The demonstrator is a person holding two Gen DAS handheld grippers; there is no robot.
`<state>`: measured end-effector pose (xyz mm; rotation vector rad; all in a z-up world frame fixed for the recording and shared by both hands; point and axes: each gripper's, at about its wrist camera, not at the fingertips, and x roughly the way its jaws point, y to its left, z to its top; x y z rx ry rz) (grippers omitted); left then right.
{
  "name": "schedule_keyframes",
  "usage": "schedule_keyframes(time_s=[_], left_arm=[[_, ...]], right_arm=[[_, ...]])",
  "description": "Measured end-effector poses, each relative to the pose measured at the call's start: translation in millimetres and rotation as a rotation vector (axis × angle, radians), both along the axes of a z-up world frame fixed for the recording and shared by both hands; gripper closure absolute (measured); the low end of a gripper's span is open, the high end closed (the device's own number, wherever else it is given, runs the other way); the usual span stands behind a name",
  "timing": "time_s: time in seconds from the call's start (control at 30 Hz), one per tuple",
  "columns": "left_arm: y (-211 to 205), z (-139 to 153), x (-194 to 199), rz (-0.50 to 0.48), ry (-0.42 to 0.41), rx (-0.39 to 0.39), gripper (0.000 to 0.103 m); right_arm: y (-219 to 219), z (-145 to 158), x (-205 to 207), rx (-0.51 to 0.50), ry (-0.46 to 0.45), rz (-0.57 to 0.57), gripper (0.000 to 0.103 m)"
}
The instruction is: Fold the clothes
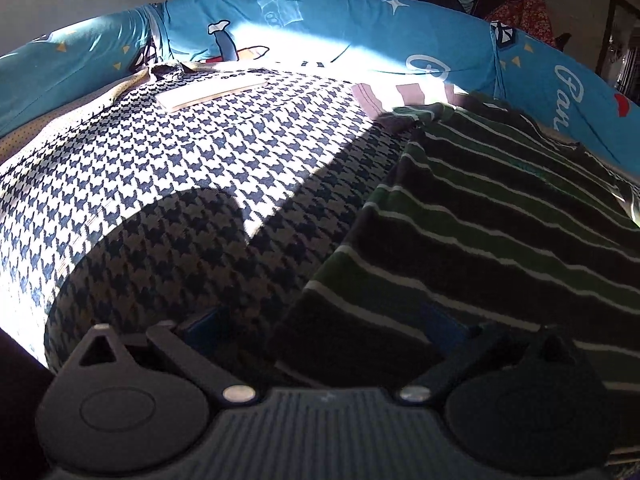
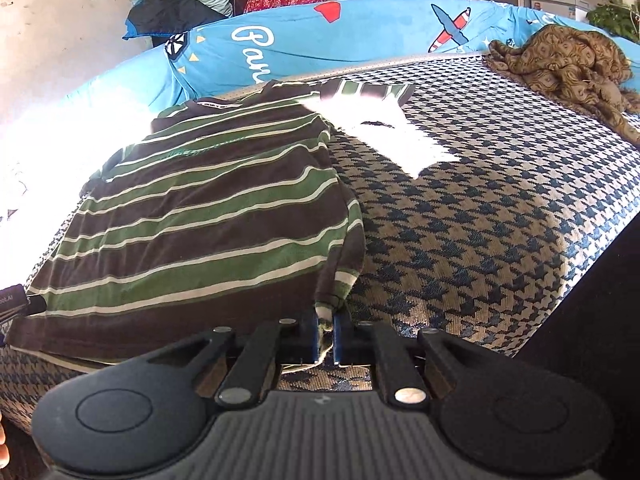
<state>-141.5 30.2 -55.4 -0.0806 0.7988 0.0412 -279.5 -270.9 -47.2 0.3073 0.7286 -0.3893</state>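
Striped knit shirt, brown and green with thin white lines (image 2: 200, 216), lies spread flat on a houndstooth-patterned cover in navy and cream (image 2: 480, 208), collar end toward a long blue bolster printed with planes and white lettering (image 2: 360, 40).

Right gripper (image 2: 327, 330): blue pads closed tight on a bunched corner of the shirt's hem, at the garment's near right edge. Fabric is visibly pinched between the two fingers (image 2: 342, 334), with a little sticking out behind them.

Left gripper (image 1: 326, 330): jaws spread wide, blue fingers (image 1: 204, 326) well apart. The near left corner of the shirt (image 1: 480, 240) lies between them, draped over the right-hand finger; neither pad appears to clamp it. This region is in deep shadow, so contact is uncertain.

Strong sunlight falls across the cover (image 1: 160, 168) in the left view, washing out part of the bolster (image 1: 320, 24). A pale flat rectangular item (image 1: 208, 94) rests on the cover near the bolster.

Crumpled brown-gold patterned cloth (image 2: 568, 64) sits at the far right corner of the cover, well apart from the shirt.
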Motion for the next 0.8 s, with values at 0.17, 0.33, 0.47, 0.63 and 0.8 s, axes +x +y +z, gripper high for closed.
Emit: schedule_keyframes(time_s=[0.17,0.33,0.47,0.63,0.8], left_arm=[[-5.3,2.0,-2.0,-0.016,-0.026,0.022,0.035],[-6.6,3.5,-2.5,-0.023,-0.042,0.024,0.059],[-6.5,4.7,-3.3,-0.021,-0.049,0.026,0.077],[-11.9,5.9,-7.7,-0.037,-0.045,0.083,0.088],[-10.1,7.6,-10.5,-0.008,-0.028,0.133,0.090]], right_arm=[[0.2,2.4,-5.4,0.000,-0.034,0.001,0.095],[2.9,3.2,-6.8,-0.027,-0.040,0.007,0.095],[6.7,6.9,-9.7,-0.064,-0.050,0.004,0.096],[9.1,7.8,-14.3,-0.091,-0.018,-0.007,0.097],[7.2,6.7,-17.5,-0.095,0.016,-0.023,0.099]])
